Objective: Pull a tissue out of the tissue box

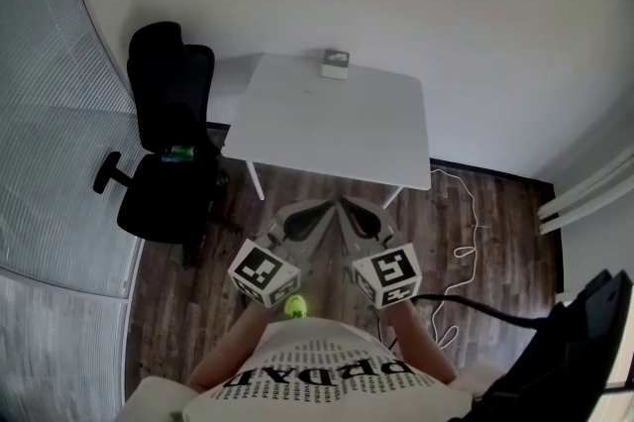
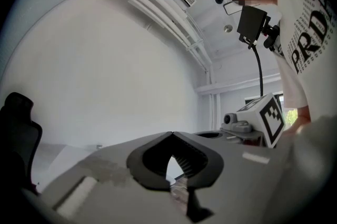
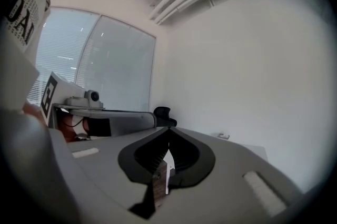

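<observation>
Head view: black chair [image 1: 166, 113] beside table [image 1: 337, 128]; tissue box [image 1: 335, 63] at far edge.

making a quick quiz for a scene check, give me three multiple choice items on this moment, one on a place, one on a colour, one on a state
1. Where is the tissue box?
A. on the floor
B. at the far edge of the table
C. between a gripper's jaws

2. What colour is the chair?
A. black
B. white
C. red

3. How do the jaws of the left gripper and the right gripper stand?
A. both wide open
B. both shut on a tissue
C. both shut, with nothing held

Answers:
1 B, the head view shows the box on the tabletop next to the wall.
2 A, its seat, back and armrests are all black.
3 C, in each gripper view the jaw tips meet and no tissue is between them.
</observation>
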Demonstrator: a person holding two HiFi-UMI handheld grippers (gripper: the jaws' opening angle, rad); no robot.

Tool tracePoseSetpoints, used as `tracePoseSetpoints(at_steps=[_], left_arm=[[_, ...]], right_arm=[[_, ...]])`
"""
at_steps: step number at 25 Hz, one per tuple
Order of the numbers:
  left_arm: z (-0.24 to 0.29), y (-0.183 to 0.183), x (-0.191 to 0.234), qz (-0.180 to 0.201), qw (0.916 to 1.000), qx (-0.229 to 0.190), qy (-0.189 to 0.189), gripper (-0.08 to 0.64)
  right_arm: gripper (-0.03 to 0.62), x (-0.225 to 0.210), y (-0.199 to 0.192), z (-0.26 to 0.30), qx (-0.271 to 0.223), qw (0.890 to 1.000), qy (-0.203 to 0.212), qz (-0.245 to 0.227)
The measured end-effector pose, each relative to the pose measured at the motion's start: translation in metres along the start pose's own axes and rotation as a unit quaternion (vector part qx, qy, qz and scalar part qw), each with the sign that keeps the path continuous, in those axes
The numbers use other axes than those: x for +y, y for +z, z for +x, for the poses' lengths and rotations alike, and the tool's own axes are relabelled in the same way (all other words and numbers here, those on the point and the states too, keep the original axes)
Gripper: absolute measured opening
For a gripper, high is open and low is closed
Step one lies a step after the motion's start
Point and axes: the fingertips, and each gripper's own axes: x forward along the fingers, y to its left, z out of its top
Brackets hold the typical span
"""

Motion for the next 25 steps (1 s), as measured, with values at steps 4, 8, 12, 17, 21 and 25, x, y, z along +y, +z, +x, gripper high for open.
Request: tracePoseSetpoints(at_steps=[4,8,12,17,21,25], left_arm=[[0.006,0.000,0.022,0.002,0.9999,0.001,-0.014,-0.008],[0.010,0.000,0.042,0.010,0.9997,0.003,-0.021,-0.008],[0.016,-0.002,0.052,-0.003,0.9998,0.008,-0.021,-0.008],[0.036,-0.008,0.063,-0.006,0.9997,0.014,-0.017,-0.008],[0.058,-0.011,0.076,-0.011,0.9997,0.023,-0.003,-0.008],[0.088,-0.010,0.093,-0.011,0.9996,0.026,0.009,-0.008]], right_arm=[[0.008,-0.008,0.008,0.023,-0.005,1.000,-0.012,-0.001],[0.008,-0.013,0.010,0.041,-0.007,1.000,-0.020,0.002],[0.008,-0.018,0.006,0.051,-0.002,1.000,-0.021,0.006],[0.008,-0.039,0.001,0.062,0.002,1.000,-0.013,0.010],[0.008,-0.060,0.000,0.075,0.004,1.000,0.002,0.016],[0.008,-0.090,0.004,0.091,0.005,1.000,0.015,0.016]])
